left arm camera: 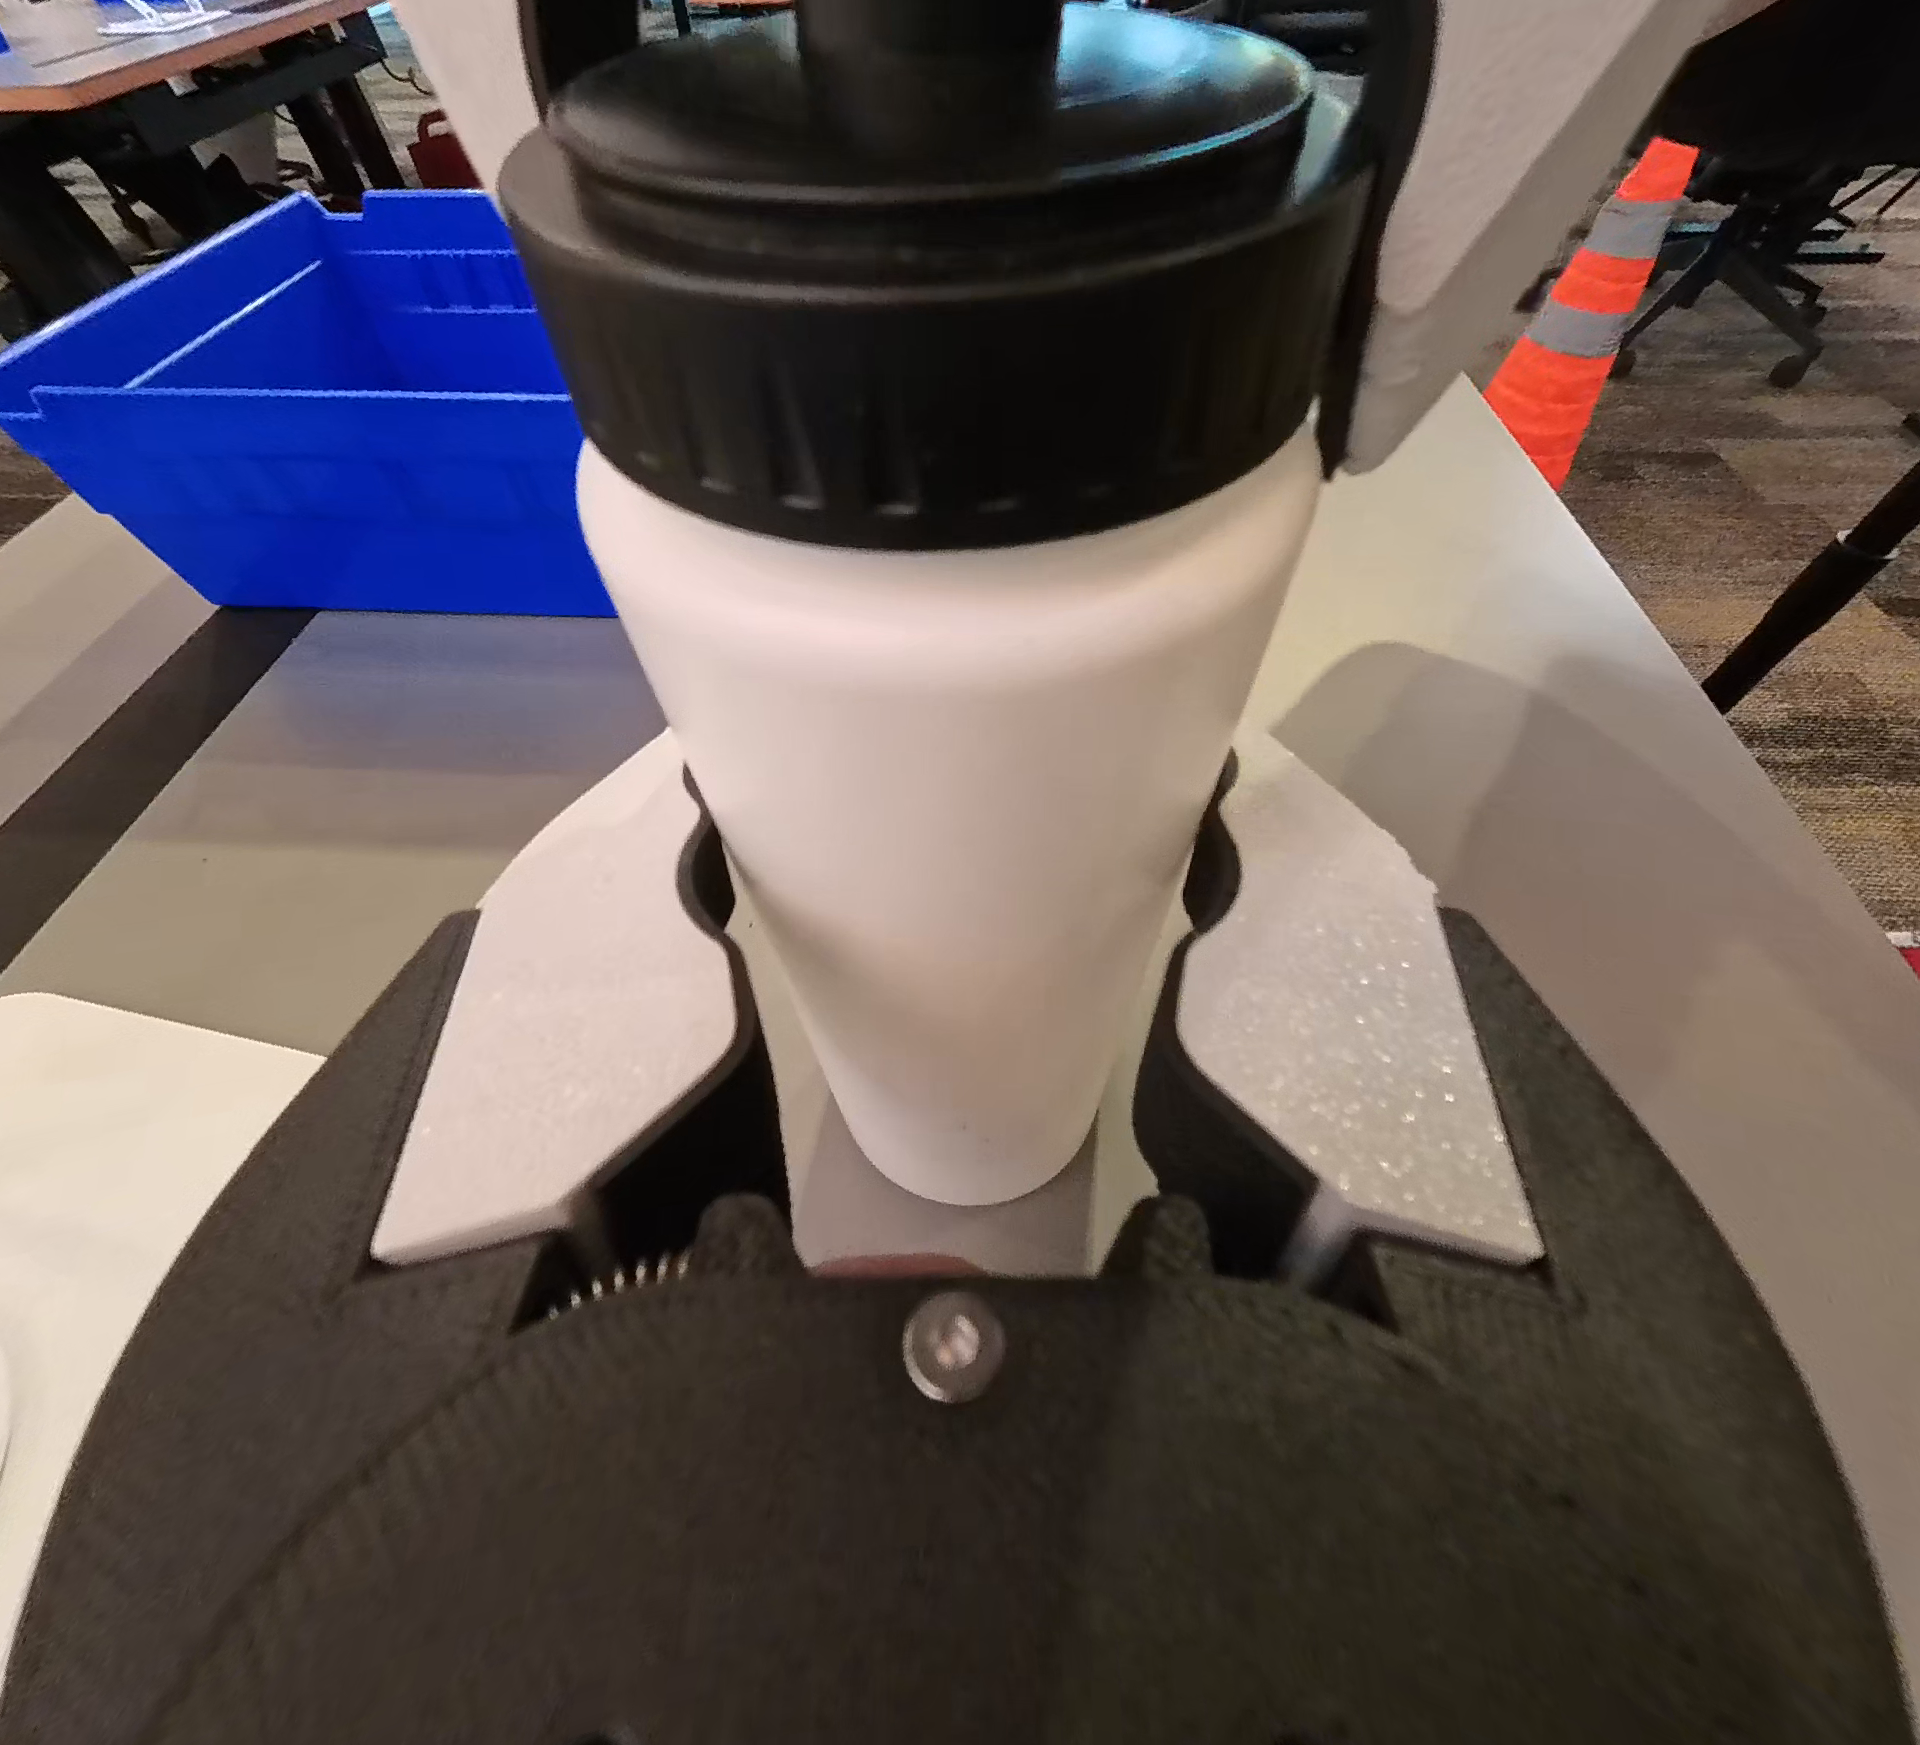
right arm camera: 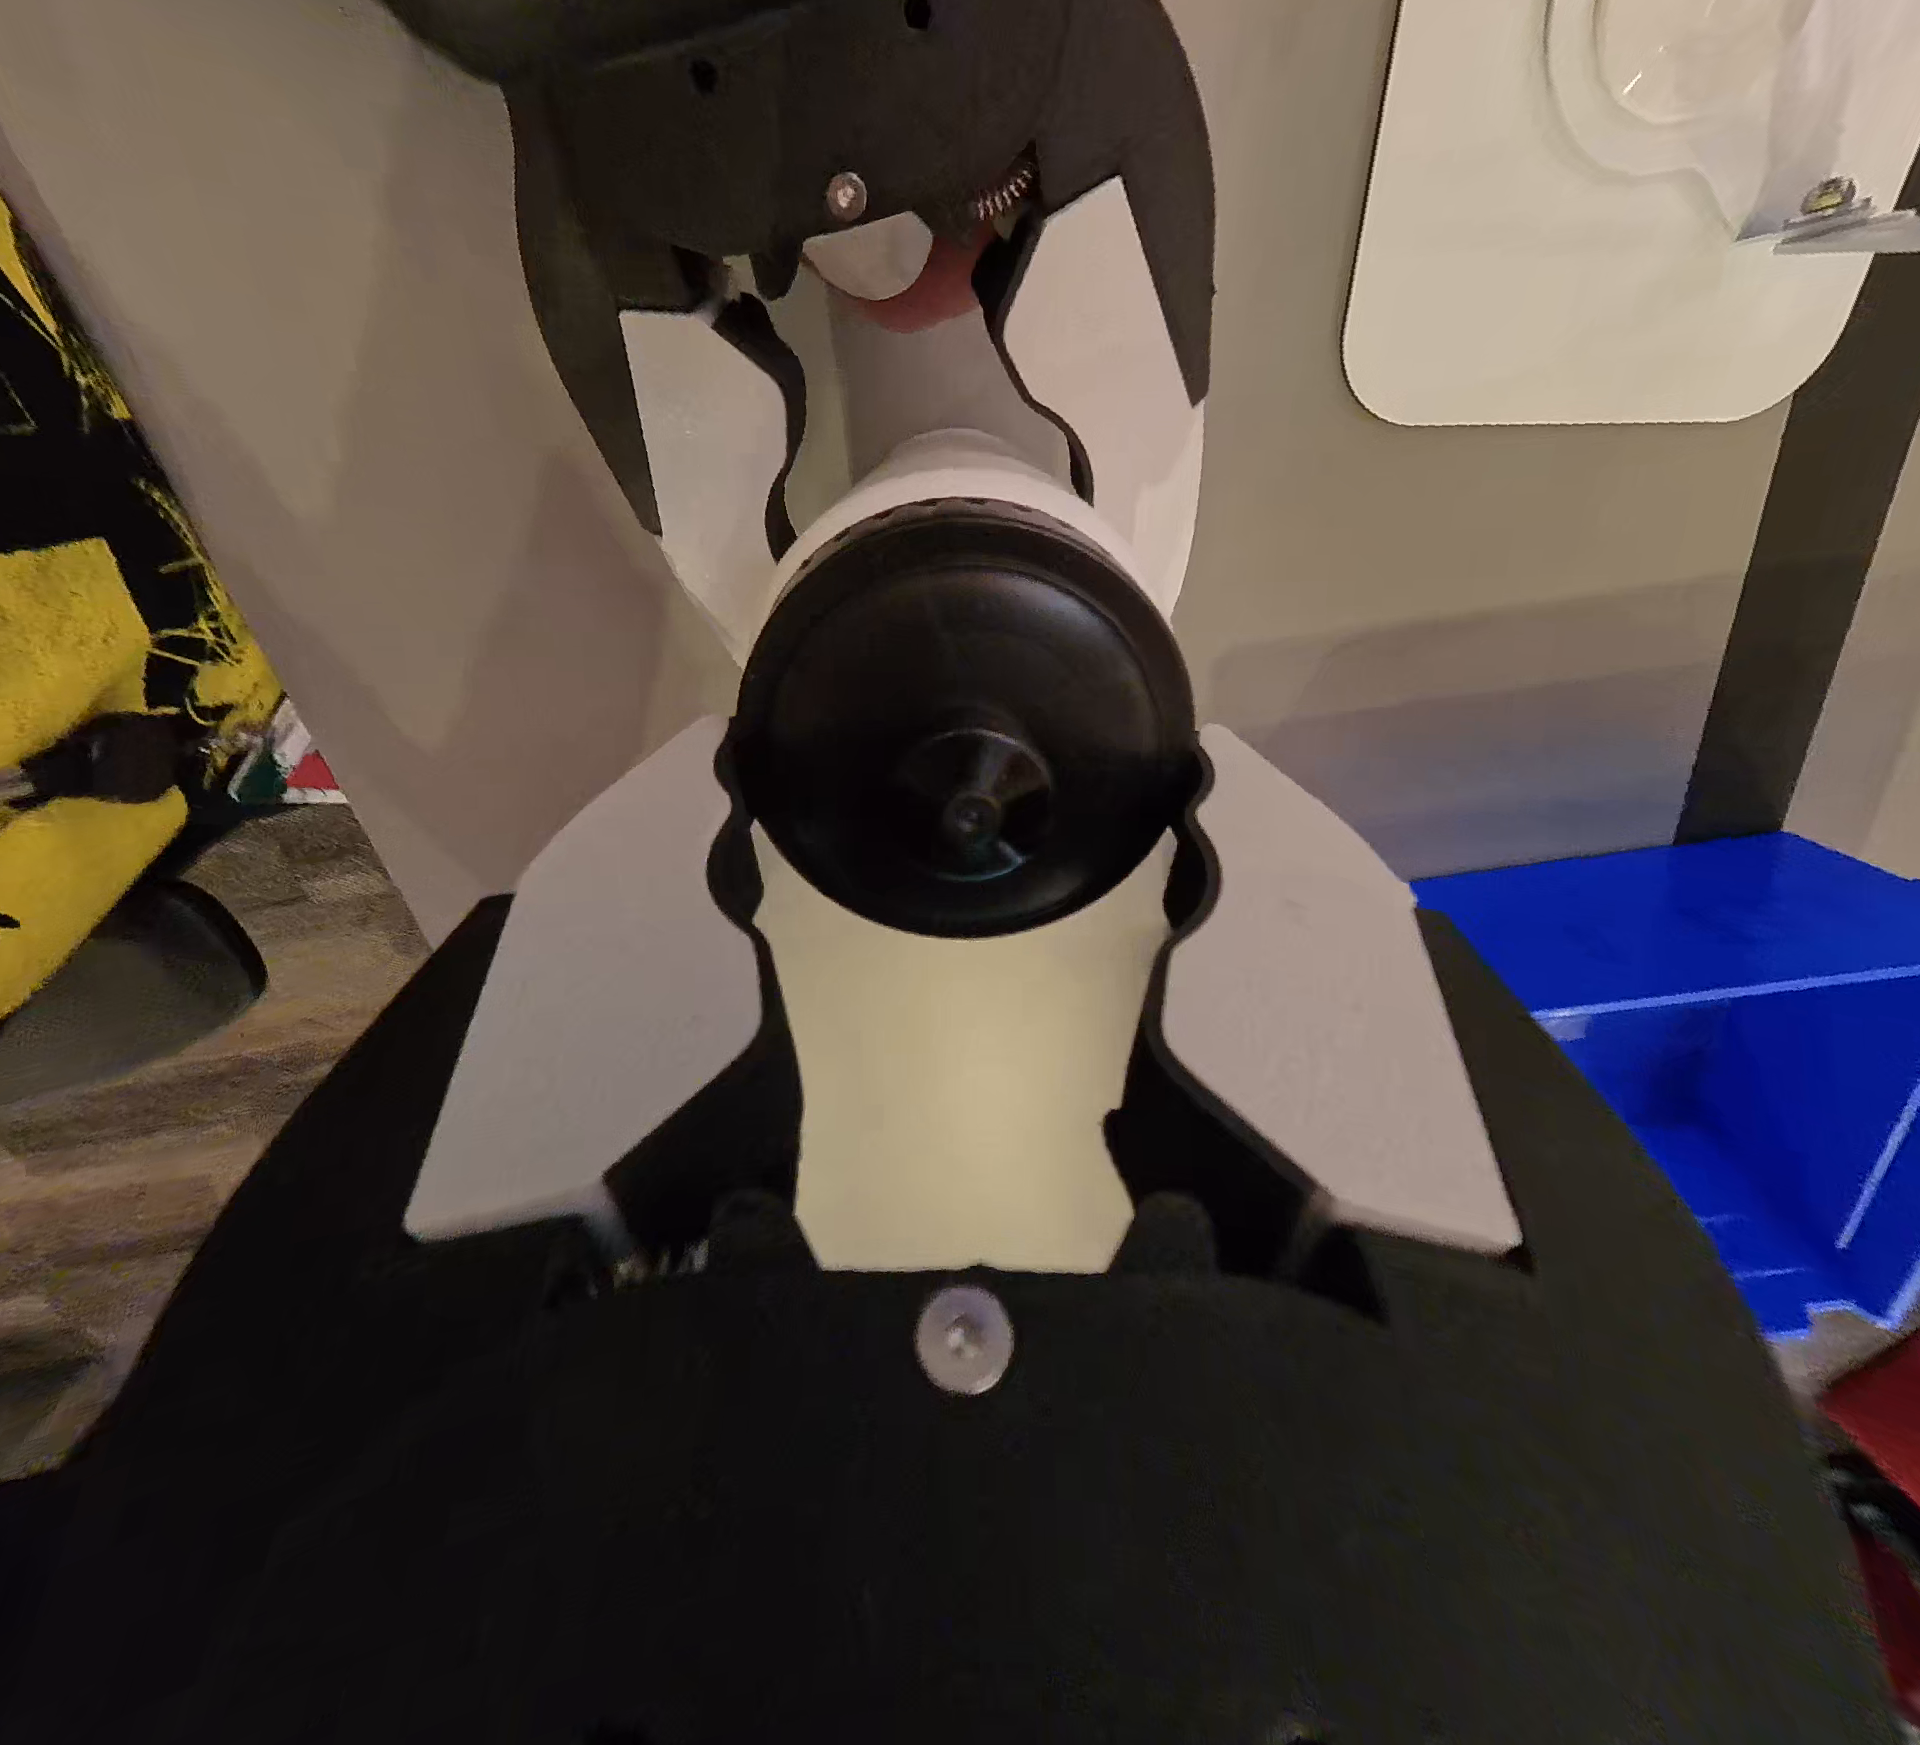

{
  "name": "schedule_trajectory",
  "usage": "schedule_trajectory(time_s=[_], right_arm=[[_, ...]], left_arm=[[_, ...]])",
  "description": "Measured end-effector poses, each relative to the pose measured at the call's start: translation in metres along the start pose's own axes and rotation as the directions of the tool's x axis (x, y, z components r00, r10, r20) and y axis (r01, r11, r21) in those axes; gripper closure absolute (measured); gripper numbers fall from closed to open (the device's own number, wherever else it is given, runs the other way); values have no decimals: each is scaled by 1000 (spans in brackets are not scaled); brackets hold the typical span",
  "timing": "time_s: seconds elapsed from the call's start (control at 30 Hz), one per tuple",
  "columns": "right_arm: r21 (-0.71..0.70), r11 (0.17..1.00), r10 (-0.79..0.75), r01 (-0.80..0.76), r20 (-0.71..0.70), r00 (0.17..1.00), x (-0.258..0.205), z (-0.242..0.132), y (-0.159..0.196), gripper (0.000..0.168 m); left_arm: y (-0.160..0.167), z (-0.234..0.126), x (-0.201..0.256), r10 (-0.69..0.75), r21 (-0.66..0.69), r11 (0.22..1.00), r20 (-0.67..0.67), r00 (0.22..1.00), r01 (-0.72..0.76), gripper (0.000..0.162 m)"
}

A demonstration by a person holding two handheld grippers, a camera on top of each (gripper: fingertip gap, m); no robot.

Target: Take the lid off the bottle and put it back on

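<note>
A white bottle (left arm camera: 956, 760) with a black ribbed lid (left arm camera: 935, 365) and a spout on top stands upright over the white table (left arm camera: 1507, 656). My left gripper (left arm camera: 961, 864) is shut on the bottle's lower body. My right gripper (left arm camera: 935, 324) comes down from above, and its fingers (left arm camera: 1382, 345) press on both sides of the lid. In the right wrist view I look straight down on the lid (right arm camera: 935, 656). My right gripper (right arm camera: 961, 791) clamps its rim. The bottle's shoulder (right arm camera: 831, 542) and my left gripper (right arm camera: 930, 490) show beyond it. The lid sits on the bottle's neck.
A blue bin (left arm camera: 312, 469) stands on the table behind and left of the bottle, and also shows in the right wrist view (right arm camera: 1662, 1020). An orange cone (left arm camera: 1590, 303) stands on the carpet at the right. A white board with a clear plastic dome (right arm camera: 1558, 241) lies on the table.
</note>
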State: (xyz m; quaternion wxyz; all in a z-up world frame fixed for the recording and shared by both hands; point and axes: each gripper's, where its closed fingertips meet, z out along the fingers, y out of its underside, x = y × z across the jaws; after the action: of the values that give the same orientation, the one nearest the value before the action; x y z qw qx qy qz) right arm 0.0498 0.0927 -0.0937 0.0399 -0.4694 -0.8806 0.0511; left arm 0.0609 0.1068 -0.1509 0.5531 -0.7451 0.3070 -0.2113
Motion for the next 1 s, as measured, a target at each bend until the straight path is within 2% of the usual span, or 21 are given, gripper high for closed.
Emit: schedule_trajectory(time_s=[0.53, 0.9, 1.0], right_arm=[[-20, 989, -149, 148, -56, 987, 3, 1, -1, 90], [-1, 999, -49, 49, -14, 999, 0, 5, 1, 90], [10, 1000, 23, -23, 6, 1000, -1, 5, 1, 91]], left_arm=[[0, 1, 0, -4, 11, 1000, -6, 1000, 4, 76], [0, 0, 1, -9, 13, 1000, -14, 1000, 9, 76], [0, 0, 1, -9, 12, 1000, -12, 1000, 9, 76]])
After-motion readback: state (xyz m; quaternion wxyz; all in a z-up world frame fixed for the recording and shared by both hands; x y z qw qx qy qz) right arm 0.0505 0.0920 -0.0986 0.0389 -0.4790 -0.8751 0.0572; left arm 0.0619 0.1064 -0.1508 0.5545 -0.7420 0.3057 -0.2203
